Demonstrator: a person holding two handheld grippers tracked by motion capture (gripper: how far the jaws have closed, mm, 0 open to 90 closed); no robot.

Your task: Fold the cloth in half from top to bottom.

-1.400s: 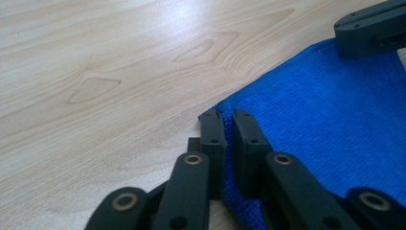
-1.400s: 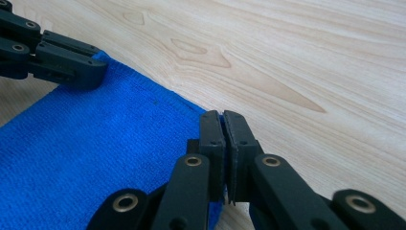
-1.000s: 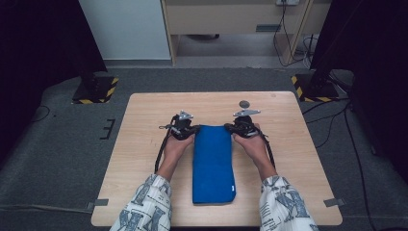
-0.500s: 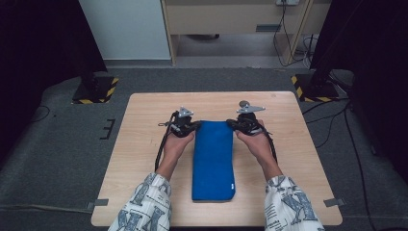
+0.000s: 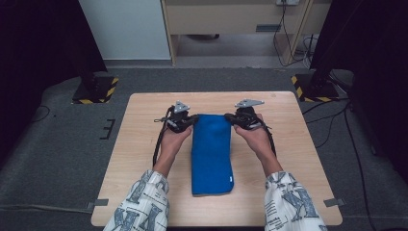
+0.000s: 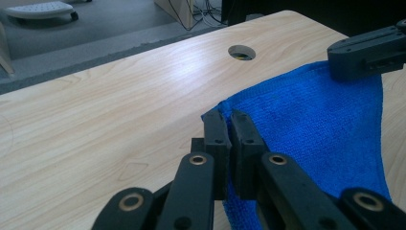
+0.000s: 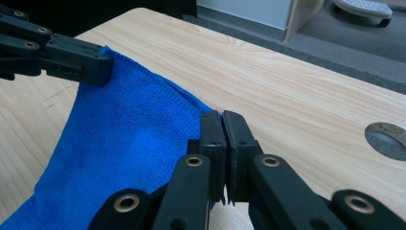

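Blue towel (image 5: 210,154) lies folded into a long strip on the middle of the wooden surface (image 5: 139,159), running from the person's side toward the far edge, between the two forearms. Its near end rests flat on the wood; its far end is raised off the surface and hangs stretched between the two grippers.

Left gripper (image 5: 185,121): held at the towel's far left corner, grey three-cornered plate on top, black cable trailing down beside the left hand (image 5: 173,139). In the left gripper view its fingers (image 6: 216,139) are pressed together on the corner of the cloth, a small fold of blue showing just above the tips. The fabric slopes away from there to the other gripper at the upper right of that view.

Right gripper (image 5: 236,119): held at the far right corner, level with the left one, right hand (image 5: 257,139) behind it. In the right gripper view its fingers (image 7: 213,136) are clamped on the towel's edge, the cloth drawn taut toward the opposite gripper at the upper left.

Round cable hole (image 7: 387,139) sits in the surface beyond the towel, well apart from it. Patterned sleeves (image 5: 139,207) enter from the bottom of the high view.
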